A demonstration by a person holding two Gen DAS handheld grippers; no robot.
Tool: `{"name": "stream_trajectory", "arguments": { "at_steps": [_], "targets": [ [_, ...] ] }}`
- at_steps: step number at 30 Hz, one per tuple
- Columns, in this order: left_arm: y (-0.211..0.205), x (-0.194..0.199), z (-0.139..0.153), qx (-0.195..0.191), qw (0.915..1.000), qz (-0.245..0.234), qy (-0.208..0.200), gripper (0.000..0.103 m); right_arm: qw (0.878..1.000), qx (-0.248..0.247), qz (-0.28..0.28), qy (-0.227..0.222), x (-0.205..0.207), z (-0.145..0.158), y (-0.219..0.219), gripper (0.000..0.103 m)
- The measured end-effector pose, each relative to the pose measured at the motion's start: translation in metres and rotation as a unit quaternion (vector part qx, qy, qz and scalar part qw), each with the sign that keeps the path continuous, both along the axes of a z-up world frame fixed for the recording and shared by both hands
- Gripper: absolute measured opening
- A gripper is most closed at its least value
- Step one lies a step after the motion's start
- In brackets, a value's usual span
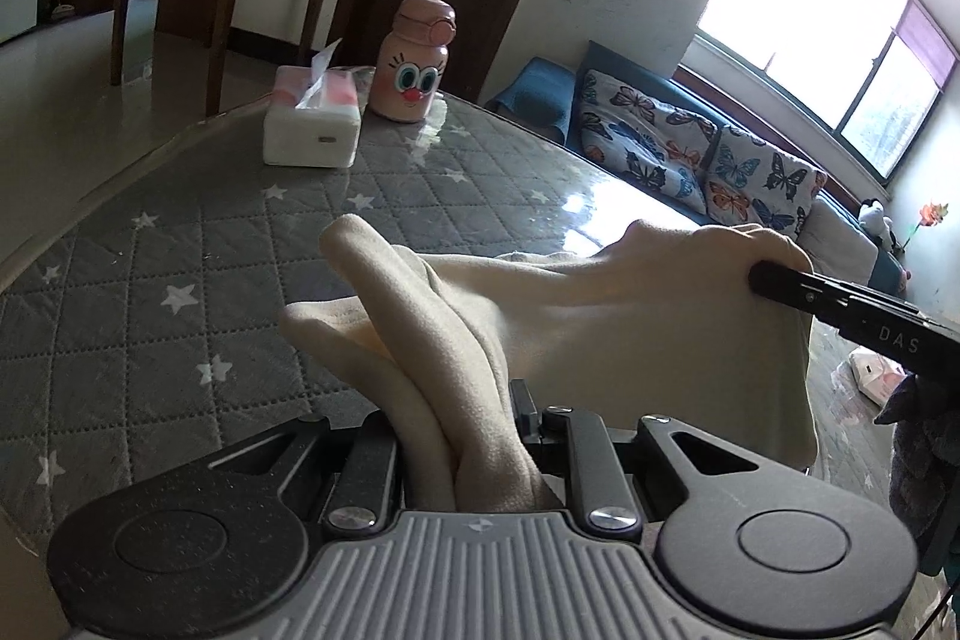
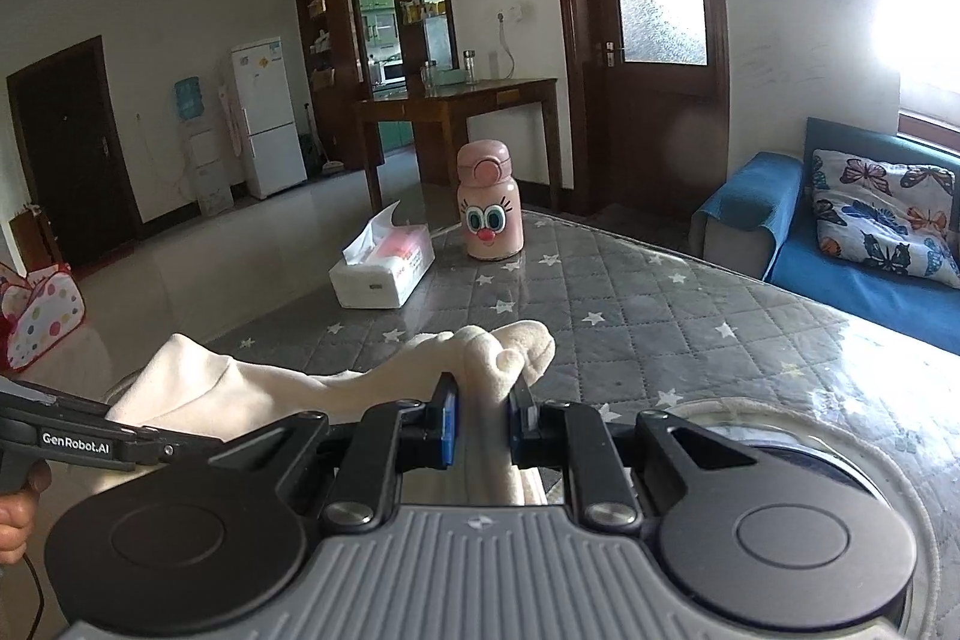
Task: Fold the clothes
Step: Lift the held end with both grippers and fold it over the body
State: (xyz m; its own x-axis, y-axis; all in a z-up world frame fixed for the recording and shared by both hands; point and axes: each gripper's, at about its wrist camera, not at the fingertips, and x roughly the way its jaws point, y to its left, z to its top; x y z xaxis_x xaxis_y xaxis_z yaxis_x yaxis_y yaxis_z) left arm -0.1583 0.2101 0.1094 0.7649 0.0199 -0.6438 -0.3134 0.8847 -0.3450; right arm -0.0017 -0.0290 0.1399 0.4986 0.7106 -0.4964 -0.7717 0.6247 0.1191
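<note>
Cream garment (image 1: 540,316): fridge (image 2: 267,118) only in right view.

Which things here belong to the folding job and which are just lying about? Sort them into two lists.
Part of the job:
- cream garment, stretched between both grippers
- left gripper, shut on the garment
- right gripper, shut on the garment
- quilted star-pattern table cover, the work surface

Just lying about:
- tissue box
- pink cartoon-face bottle
- butterfly cushions on the sofa
</note>
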Motion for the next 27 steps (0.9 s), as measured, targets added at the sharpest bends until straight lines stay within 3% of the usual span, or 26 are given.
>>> {"name": "stream_trajectory", "arguments": {
  "at_steps": [27],
  "targets": [
    [0.017, -0.004, -0.029, -0.019, 0.9984, 0.034, 0.040, 0.021, 0.999, -0.037, 0.022, 0.005, 0.002, -0.029, 0.038, 0.015]
  ]
}}
